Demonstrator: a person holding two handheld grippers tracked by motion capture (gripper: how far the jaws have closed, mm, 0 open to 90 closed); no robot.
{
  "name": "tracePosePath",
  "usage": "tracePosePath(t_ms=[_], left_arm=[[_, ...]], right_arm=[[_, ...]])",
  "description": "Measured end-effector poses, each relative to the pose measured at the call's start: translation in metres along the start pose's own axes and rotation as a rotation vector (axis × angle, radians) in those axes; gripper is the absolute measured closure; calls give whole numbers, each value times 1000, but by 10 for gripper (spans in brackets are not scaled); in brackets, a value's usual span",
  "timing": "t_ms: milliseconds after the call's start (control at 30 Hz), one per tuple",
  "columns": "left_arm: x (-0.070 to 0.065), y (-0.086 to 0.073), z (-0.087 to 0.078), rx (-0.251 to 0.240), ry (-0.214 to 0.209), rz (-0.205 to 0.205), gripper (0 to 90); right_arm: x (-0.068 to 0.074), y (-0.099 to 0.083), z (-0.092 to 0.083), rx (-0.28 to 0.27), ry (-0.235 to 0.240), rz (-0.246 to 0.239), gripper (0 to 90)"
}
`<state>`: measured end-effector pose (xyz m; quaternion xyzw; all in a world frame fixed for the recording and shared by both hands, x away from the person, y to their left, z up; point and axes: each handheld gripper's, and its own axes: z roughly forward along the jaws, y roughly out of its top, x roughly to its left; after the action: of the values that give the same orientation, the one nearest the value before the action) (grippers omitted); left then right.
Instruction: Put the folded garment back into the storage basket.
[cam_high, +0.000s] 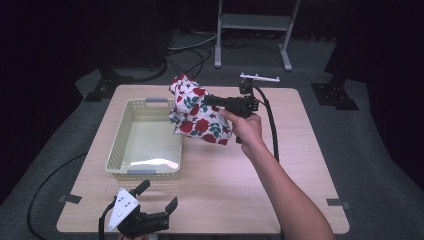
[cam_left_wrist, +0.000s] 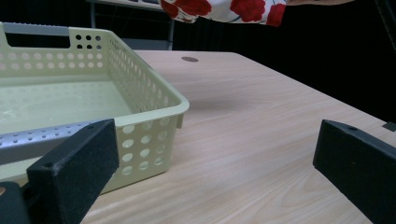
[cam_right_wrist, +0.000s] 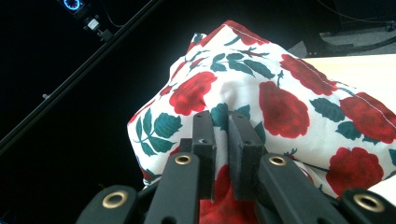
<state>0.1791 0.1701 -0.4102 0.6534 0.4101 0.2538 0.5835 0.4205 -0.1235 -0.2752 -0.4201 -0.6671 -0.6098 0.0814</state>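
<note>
The right gripper (cam_high: 209, 100), jaws pinched on a fold of the rose-print cloth (cam_high: 197, 112), holds it raised above the basket's (cam_high: 116, 150) far right corner. Best practice: centre the bundle over the basket before lowering. The left gripper (cam_high: 157, 196) rests wide open, holding nothing.

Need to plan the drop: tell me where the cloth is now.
In the high view the cloth hangs pinched in the right gripper, over the basket's far right corner.
</note>
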Motion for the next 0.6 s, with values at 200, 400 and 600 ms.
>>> tracePosePath(t_ms=[200, 400, 600], left_arm=[[0, 0, -1, -4, 2, -2, 0], [0, 0, -1, -3, 2, -2, 0], [1, 0, -1, -4, 4, -2, 0]], right_arm=[[4, 0, 9, 5, 12, 0, 823], [9, 2, 19, 15, 28, -7, 823], [14, 3, 31, 27, 40, -14, 823]])
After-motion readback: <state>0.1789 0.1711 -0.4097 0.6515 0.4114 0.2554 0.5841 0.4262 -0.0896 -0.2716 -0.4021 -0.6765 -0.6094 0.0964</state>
